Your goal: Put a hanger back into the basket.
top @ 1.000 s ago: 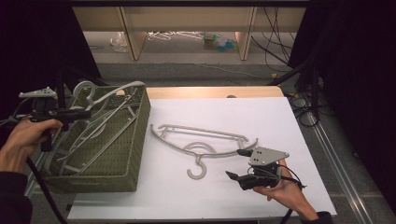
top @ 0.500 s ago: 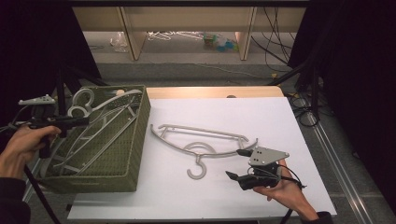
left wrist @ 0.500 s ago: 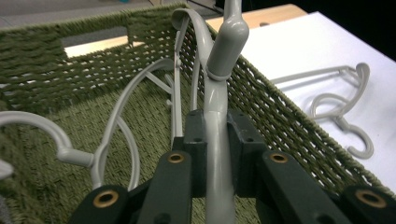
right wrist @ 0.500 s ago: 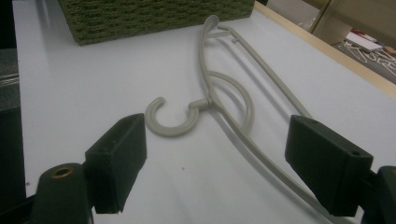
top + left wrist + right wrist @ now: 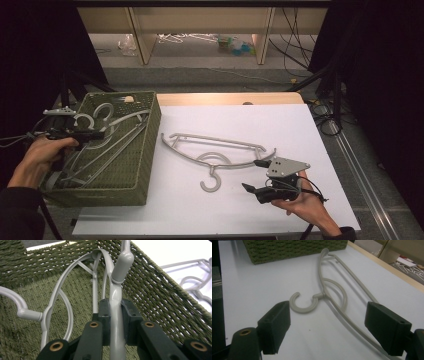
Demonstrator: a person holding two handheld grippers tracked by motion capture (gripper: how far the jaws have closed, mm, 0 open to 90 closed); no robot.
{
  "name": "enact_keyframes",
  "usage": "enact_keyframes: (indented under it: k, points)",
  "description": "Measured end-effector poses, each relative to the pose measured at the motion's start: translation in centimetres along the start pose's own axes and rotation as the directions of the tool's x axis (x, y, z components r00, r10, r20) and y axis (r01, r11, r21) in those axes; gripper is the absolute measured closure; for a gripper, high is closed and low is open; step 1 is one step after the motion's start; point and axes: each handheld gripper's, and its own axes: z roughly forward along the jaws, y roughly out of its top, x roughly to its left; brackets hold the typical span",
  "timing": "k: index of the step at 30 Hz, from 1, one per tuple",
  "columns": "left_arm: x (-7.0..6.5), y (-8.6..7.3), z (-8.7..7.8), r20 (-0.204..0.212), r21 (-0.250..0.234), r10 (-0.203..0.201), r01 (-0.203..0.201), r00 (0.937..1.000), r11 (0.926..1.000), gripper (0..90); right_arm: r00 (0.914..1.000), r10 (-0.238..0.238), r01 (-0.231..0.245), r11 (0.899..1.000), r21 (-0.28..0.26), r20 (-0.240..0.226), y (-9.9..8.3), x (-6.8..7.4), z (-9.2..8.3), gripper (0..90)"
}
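Note:
A green woven basket (image 5: pixel 145 145) at the table's left holds several grey plastic hangers. My left gripper (image 5: pixel 95 134) reaches over its left rim and is shut on one grey hanger (image 5: pixel 117 302); in the left gripper view the pads (image 5: pixel 128 315) clamp the hanger's neck just below its hook, inside the basket (image 5: pixel 160 300). Another grey hanger (image 5: pixel 215 152) lies flat on the white table, hook toward the front. My right gripper (image 5: pixel 257 176) rests low by that hanger's right end, open, with the hanger (image 5: pixel 332 297) lying between and beyond its jaws, untouched.
The white tabletop (image 5: pixel 300 130) has free room right of and behind the loose hanger. A wooden edge strip (image 5: pixel 225 98) runs along the far side. Beyond it stands a shelf unit with clutter on the floor (image 5: pixel 200 40). Cables (image 5: pixel 325 115) hang off the right side.
My left gripper has sunk toward the basket with the hanger in it, so the hanger now lies lower among the others. The right gripper and the loose hanger have not moved.

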Motion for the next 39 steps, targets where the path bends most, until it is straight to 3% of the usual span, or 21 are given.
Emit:
enact_keyframes:
  k: [2, 6, 11, 12, 15, 20, 21, 24, 26, 28, 34, 35, 36, 39]
  points:
    - [0.3, -0.3, 0.2, -0.048, 0.016, -0.011, 0.012, 0.9988, 0.9998, 77.3, 1.0, 0.0, 0.0, 1.0, 0.008, -0.003, 0.0, 0.0, 0.0, 21.7]
    - [1.1, -1.2, 0.7, -0.086, 0.026, -0.054, 0.057, 0.9948, 0.998, 75.8, 1.0, 0.0, 0.0, 1.0, 0.005, 0.0, 0.0, 0.1, 0.1, 21.8]
    - [1.9, -1.6, 0.5, -0.134, 0.055, -0.053, 0.061, 0.9895, 0.9966, 74.5, 1.0, 0.001, -0.001, 1.0, 0.013, -0.004, 0.0, 0.0, 0.0, 21.7]
    - [2.0, -1.6, 0.5, -0.165, 0.071, -0.042, 0.054, 0.9855, 0.996, 73.7, 1.0, 0.001, -0.001, 1.0, 0.017, -0.005, 0.0, 0.0, 0.0, 21.6]
    - [2.3, -1.7, 0.4, -0.206, 0.084, -0.048, 0.067, 0.9775, 0.9942, 73.0, 1.0, 0.003, -0.003, 1.0, 0.014, -0.008, 0.0, 0.0, 0.0, 21.7]
    - [2.3, -2.1, 0.2, -0.285, 0.083, -0.051, 0.077, 0.9571, 0.9936, 68.5, 1.0, 0.004, -0.004, 1.0, 0.006, -0.002, 0.0, 0.0, 0.1, 21.7]
    - [2.3, -2.2, 0.1, -0.305, 0.064, -0.062, 0.085, 0.9505, 0.9943, 67.2, 1.0, 0.003, -0.003, 1.0, 0.014, -0.001, 0.0, 0.0, 0.0, 21.6]
    - [2.2, -2.0, -0.9, -0.326, 0.042, -0.065, 0.083, 0.9432, 0.9957, 63.8, 1.0, 0.005, -0.005, 1.0, 0.004, -0.002, 0.0, 0.0, 0.1, 21.7]
    - [2.0, -1.8, -1.2, -0.327, 0.041, -0.057, 0.074, 0.9432, 0.9964, 60.7, 1.0, 0.003, -0.003, 1.0, 0.016, -0.005, 0.0, 0.0, 0.0, 21.6]
    - [1.5, -1.6, -1.6, -0.313, 0.029, -0.042, 0.053, 0.9489, 0.9982, 59.0, 1.0, 0.001, -0.001, 1.0, 0.011, -0.003, 0.0, 0.0, 0.1, 21.6]
    - [-0.7, -1.1, -2.7, -0.293, -0.004, -0.001, 0.0, 0.9562, 1.0, 48.5, 1.0, 0.003, -0.003, 1.0, 0.011, -0.005, 0.0, 0.0, 0.0, 21.6]
    - [-1.1, -1.1, -2.9, -0.281, -0.016, -0.003, -0.001, 0.9598, 0.9999, 46.8, 1.0, 0.007, -0.007, 1.0, 0.0, 0.002, 0.0, 0.0, 0.0, 21.6]
    - [-1.5, -1.2, -2.8, -0.274, -0.065, -0.035, 0.018, 0.9612, 0.9977, 46.2, 1.0, 0.007, -0.007, 1.0, 0.002, 0.003, -0.1, -0.1, 0.0, 21.6]
    - [-3.0, -1.3, -3.5, -0.254, -0.101, -0.034, 0.009, 0.9667, 0.9948, 43.3, 1.0, 0.008, -0.008, 1.0, 0.001, 0.003, -0.1, -0.1, 0.0, 21.6]
